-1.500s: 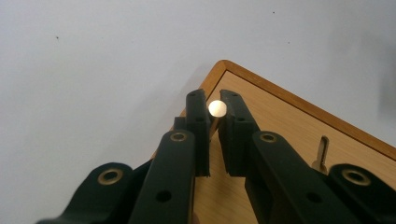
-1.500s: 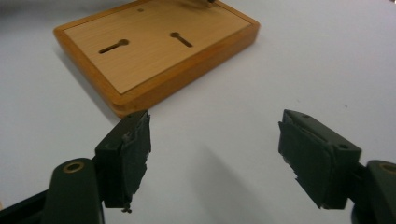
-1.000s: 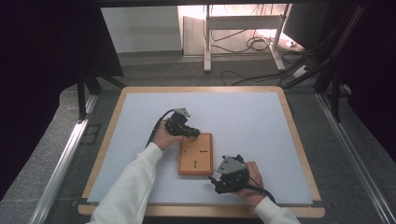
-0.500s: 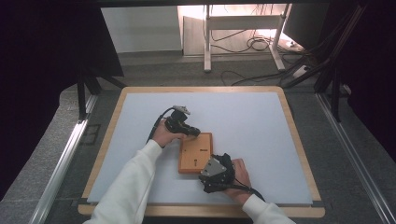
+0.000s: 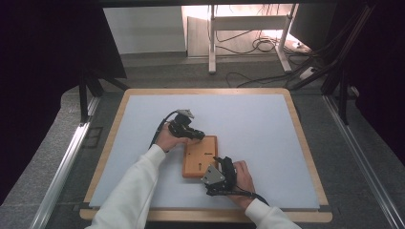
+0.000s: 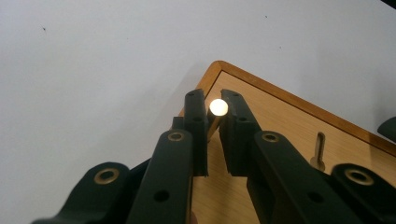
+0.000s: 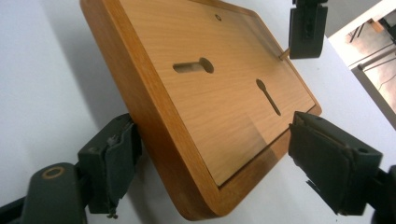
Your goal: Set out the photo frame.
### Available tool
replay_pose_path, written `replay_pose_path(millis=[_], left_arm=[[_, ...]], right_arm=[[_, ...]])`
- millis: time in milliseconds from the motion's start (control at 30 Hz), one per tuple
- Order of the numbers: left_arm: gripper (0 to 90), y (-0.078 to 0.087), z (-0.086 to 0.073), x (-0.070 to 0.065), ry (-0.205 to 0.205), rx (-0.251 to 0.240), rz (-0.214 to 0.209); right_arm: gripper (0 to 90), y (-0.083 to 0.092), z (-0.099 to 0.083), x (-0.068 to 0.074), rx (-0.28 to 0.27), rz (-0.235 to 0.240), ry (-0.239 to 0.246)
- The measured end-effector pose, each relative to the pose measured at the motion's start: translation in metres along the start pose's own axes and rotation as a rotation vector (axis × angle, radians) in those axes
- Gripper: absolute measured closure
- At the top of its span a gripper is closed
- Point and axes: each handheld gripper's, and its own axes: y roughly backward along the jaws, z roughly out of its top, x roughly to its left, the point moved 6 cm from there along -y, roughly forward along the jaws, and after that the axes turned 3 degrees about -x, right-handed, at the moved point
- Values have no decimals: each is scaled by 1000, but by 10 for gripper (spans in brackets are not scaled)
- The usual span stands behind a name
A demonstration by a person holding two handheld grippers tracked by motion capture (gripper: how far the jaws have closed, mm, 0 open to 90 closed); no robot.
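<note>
A wooden board (image 5: 199, 156) lies flat on the pale mat (image 5: 267, 133) just below the middle of the high view, framed by the wooden table edge (image 5: 305, 138). At the board's upper left corner, the left gripper (image 5: 197, 136) has its jaws drawn close together on a small wooden peg (image 6: 218, 108); in the left gripper view the peg's round pale end sits pinched between the two black fingertips (image 6: 195, 105), right over the board's corner. A second peg (image 6: 319, 150) stands in the board towards the right of that view. The right gripper (image 5: 220, 168) sits at the board's lower right end with its jaws wide apart and just closing in; in the right gripper view the board's near end (image 7: 196, 140) lies between the two pads (image 7: 112, 163), which stand beside its edges, and I cannot tell that they press on it yet. The board's face shows a keyhole slot (image 7: 194, 66), a narrow slot (image 7: 268, 95) and a small round hole (image 7: 218, 17). To do this step well, the right gripper should likely square its pads to the board's sides and clamp firmly so the board cannot slide, while the left keeps the peg upright and works it straight along its own axis, without twisting sideways.
</note>
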Motion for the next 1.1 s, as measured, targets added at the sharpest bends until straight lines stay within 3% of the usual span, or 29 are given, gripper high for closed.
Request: replay_pose_path(millis=[267, 400, 833, 933, 1100], left_arm=[[720, 1, -1, -3, -1, -14, 25], [717, 3, -2, -1, 2, -15, 33], [652, 2, -3, 1, 14, -21, 45], [605, 4, -3, 1, 18, -28, 43], [441, 17, -1, 1, 39, -82, 69]], right_arm=[[231, 3, 1, -3, -11, -14, 4], [248, 4, 2, -5, -16, -24, 10], [428, 9, 14, -13, -57, -51, 45], [451, 10, 16, -14, -62, -59, 59], [474, 12, 19, -17, -63, -62, 68]])
